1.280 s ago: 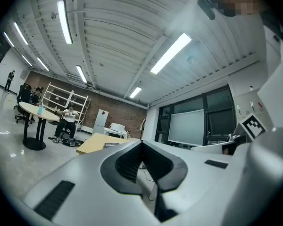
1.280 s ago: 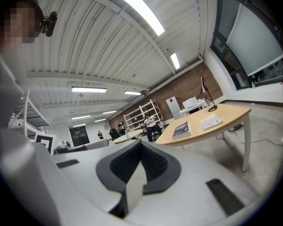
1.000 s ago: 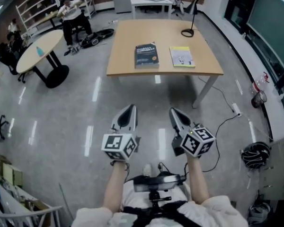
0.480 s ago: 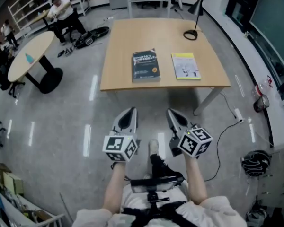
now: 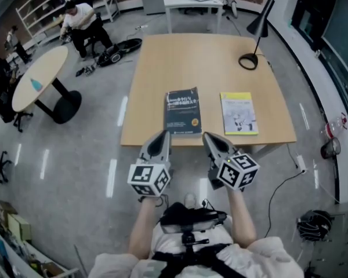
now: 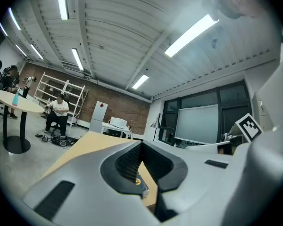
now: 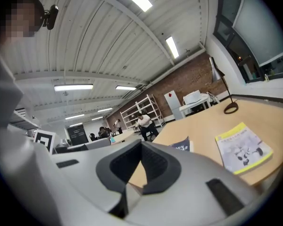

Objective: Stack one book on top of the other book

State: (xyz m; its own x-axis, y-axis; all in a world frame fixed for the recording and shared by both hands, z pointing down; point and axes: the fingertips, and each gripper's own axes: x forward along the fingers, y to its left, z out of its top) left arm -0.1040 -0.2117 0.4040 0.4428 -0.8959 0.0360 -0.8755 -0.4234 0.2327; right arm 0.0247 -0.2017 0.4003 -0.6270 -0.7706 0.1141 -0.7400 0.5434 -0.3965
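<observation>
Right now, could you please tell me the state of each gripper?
Left gripper: shut, holding nothing.
Right gripper: shut, holding nothing.

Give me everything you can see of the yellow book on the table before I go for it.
The yellow book is thin and looks like a paperback. Its cover is pale with a yellow band at the top and yellow edging, and it carries a small illustration and print too small to read. It is closed and lies flat, cover up, roughly square to the wooden table and close to its near edge. The dark book sits to its left, with bare tabletop showing between them. Only the table touches it.
</observation>
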